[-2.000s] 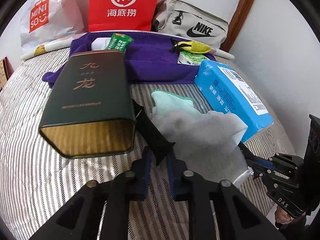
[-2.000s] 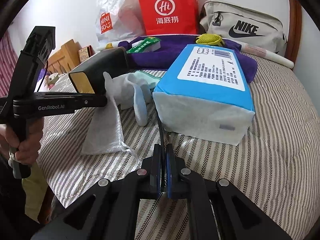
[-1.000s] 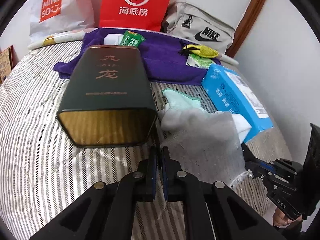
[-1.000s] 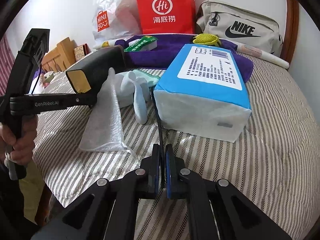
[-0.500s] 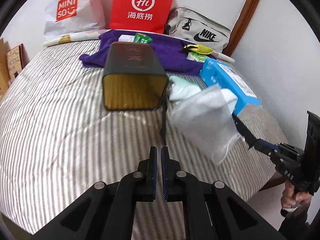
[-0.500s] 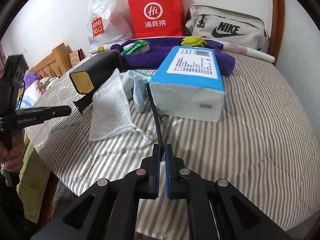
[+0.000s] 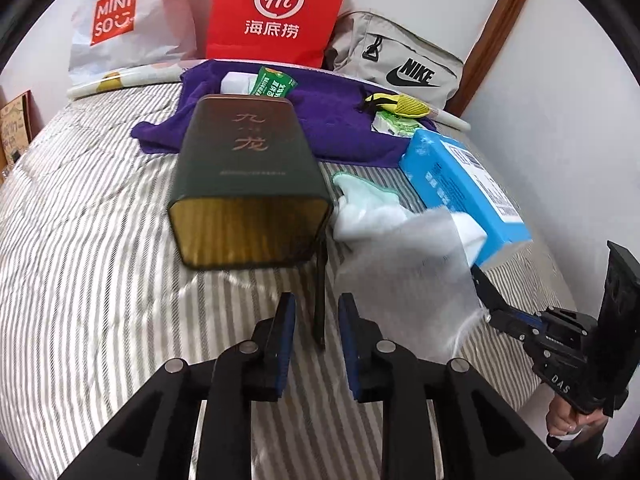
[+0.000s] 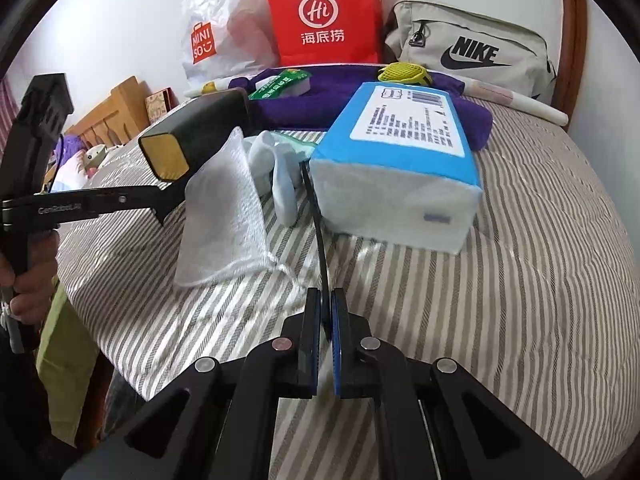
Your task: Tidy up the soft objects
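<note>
A white mesh cloth (image 7: 404, 280) (image 8: 224, 216) stands propped against a pale blue-and-white cloth bundle (image 7: 368, 208) (image 8: 280, 168) on the striped bed. My left gripper (image 7: 317, 302) (image 8: 168, 200) sits just left of the mesh cloth, below the corner of a dark green tin (image 7: 248, 160). Its jaws are opening; only its thin black tip blade shows in the gap, no cloth. My right gripper (image 8: 325, 296) (image 7: 480, 280) is shut, and its black blade reaches the mesh cloth's right edge beside the blue tissue pack (image 8: 400, 160).
A purple towel (image 7: 328, 120) with small packets lies behind the tin. A red paper bag (image 7: 276, 12), a white plastic bag (image 7: 116, 24) and a grey sports bag (image 7: 400, 68) line the wall. The bed edge (image 8: 120, 344) drops off near the left hand.
My left gripper pulled back from the tin, then came forward again, and its jaws went from shut to slightly apart. The mesh cloth stayed standing. The right gripper barely moved.
</note>
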`<control>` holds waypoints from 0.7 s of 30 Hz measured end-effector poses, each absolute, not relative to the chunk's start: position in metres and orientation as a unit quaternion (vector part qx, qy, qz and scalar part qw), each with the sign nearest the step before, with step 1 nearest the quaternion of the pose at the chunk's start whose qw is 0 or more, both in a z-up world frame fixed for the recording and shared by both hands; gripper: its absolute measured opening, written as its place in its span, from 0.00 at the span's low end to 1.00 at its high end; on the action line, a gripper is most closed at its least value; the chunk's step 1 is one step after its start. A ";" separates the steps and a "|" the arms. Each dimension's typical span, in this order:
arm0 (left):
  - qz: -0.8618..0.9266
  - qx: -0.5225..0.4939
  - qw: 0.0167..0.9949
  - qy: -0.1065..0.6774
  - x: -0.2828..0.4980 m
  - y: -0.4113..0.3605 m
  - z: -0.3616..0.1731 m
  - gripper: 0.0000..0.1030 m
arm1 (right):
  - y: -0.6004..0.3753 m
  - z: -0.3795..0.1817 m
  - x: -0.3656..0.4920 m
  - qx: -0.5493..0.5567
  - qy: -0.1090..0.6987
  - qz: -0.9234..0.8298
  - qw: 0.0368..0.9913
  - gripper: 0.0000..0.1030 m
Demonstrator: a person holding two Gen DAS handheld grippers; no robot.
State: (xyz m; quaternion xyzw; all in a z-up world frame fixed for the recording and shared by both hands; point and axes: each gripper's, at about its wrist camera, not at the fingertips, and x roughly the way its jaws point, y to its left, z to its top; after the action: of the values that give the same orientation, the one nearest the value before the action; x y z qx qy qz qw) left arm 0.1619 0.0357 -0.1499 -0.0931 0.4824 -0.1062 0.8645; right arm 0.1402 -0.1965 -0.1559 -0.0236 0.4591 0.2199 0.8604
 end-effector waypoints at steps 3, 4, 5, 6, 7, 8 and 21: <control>-0.102 -0.093 0.857 0.496 0.175 0.033 -0.157 0.21 | -0.193 -0.158 0.151 -0.020 0.460 0.221 0.859 0.05; -0.099 -0.090 0.856 0.500 0.177 0.032 -0.160 0.21 | -0.192 -0.160 0.154 -0.017 0.460 0.223 0.859 0.05; -0.100 -0.085 0.856 0.500 0.179 0.031 -0.162 0.20 | -0.191 -0.160 0.156 -0.017 0.460 0.224 0.859 0.05; -0.102 -0.079 0.859 0.496 0.178 0.029 -0.162 0.20 | -0.190 -0.161 0.158 -0.018 0.458 0.225 0.860 0.05; -0.104 -0.069 0.862 0.492 0.178 0.026 -0.161 0.20 | -0.188 -0.160 0.158 -0.021 0.455 0.225 0.862 0.05; -0.104 -0.059 0.863 0.490 0.176 0.024 -0.161 0.14 | -0.188 -0.160 0.158 -0.023 0.453 0.225 0.863 0.04; -0.086 -0.020 0.875 0.477 0.131 0.040 -0.150 0.04 | -0.210 -0.152 0.116 -0.044 0.460 0.210 0.861 0.03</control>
State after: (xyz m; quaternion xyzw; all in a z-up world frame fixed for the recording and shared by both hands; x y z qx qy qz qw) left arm 0.1313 0.0396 -0.1503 -0.0199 0.4768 -0.0864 0.8745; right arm 0.1162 -0.2100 -0.1521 -0.0443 0.4604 0.2102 0.8613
